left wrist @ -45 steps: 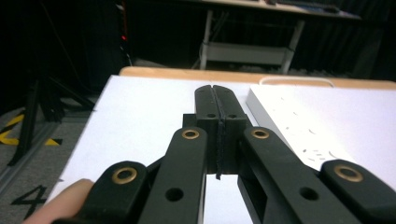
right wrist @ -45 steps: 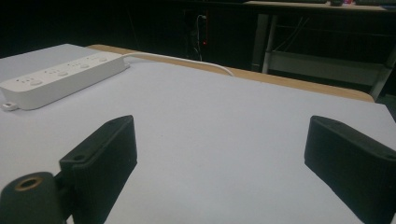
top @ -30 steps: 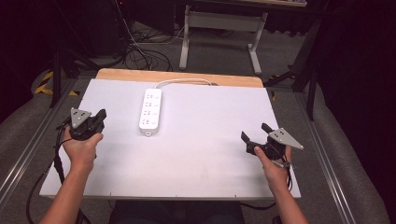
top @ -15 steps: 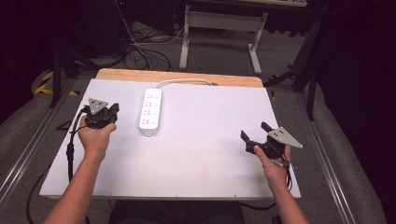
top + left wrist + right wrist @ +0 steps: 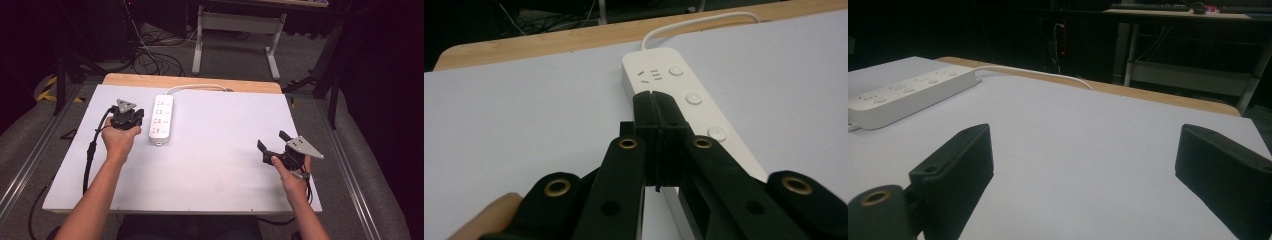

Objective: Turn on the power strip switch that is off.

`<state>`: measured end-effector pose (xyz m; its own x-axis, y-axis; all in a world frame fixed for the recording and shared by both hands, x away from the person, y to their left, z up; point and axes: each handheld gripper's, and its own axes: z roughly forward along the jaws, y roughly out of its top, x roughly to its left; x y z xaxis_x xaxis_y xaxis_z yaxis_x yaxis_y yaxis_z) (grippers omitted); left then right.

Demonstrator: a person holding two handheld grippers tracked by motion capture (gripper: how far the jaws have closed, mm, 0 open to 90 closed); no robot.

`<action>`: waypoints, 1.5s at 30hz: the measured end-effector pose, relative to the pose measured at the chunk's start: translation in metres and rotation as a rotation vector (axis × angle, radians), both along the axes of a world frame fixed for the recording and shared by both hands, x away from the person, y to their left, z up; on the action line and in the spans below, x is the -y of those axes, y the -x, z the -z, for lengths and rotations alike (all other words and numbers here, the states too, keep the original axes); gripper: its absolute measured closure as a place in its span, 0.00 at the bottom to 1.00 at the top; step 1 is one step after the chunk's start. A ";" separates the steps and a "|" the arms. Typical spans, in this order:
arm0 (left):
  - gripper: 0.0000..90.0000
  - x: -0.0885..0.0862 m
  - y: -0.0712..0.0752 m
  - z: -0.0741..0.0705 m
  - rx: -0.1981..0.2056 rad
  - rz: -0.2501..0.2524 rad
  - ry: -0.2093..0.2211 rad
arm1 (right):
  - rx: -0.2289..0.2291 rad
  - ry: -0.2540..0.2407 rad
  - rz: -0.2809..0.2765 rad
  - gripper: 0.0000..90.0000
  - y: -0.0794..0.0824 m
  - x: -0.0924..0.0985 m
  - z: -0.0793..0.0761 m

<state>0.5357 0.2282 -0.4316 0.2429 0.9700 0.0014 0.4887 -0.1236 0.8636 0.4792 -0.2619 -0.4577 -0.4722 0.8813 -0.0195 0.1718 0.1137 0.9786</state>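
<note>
A white power strip (image 5: 161, 120) with several round buttons lies on the white tabletop (image 5: 215, 170), at the far left of centre. Its white cord (image 5: 196, 87) loops off the far end. My left gripper (image 5: 136, 116) sits just left of the strip, and a hand holds it. In the left gripper view its jaws are pressed together with nothing between them, and the tip of the left gripper (image 5: 655, 99) lies over the near left edge of the strip (image 5: 696, 97). My right gripper (image 5: 272, 141) rests at the near right, jaws wide apart. In the right gripper view, bare tabletop lies between the jaws of the right gripper (image 5: 1085, 150), and the strip (image 5: 908, 92) is far off to the left.
A wooden strip (image 5: 200, 81) edges the table's far side. Beyond it stand a desk frame (image 5: 235, 30) and loose cables on the floor (image 5: 150, 55). The left gripper's black cable (image 5: 91, 150) trails down along the forearm. Metal rails (image 5: 30, 165) flank the table.
My left gripper has moved right and away from me, from near the table's left edge to right beside the power strip. The right gripper has stayed put.
</note>
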 end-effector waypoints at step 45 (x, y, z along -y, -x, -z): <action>1.00 0.056 -0.044 0.031 -0.184 0.074 -0.072 | -0.001 0.004 -0.013 0.11 0.000 -0.004 0.000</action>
